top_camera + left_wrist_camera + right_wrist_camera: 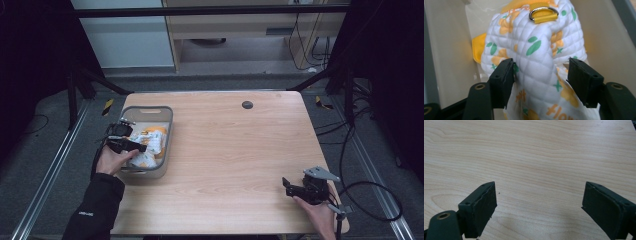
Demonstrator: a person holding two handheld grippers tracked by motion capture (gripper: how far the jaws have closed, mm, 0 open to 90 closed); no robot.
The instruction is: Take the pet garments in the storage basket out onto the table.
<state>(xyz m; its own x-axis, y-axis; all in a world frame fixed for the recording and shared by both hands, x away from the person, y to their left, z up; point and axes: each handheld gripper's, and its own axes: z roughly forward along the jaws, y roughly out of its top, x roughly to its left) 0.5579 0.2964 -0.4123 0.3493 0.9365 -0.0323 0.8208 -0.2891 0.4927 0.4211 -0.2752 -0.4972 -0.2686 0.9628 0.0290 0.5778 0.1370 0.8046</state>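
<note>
White quilted cloth, orange and green print, in my grey basket.

On my feed the cloth [536, 57] is white with a stitched diamond quilting, scattered orange flowers, green leaf dabs and small green stars, plus orange lettering low down; I see a yellow-orange trim, a yellow strap and a silver ring [543, 13] at its top. The basket [167, 131] reads grey outside, pale cream inside. My left tool [540, 75] and right tool [539, 205] are both black. The surface [235, 150] is light wood with a wavy grain and one dark round spot [247, 104].
</note>
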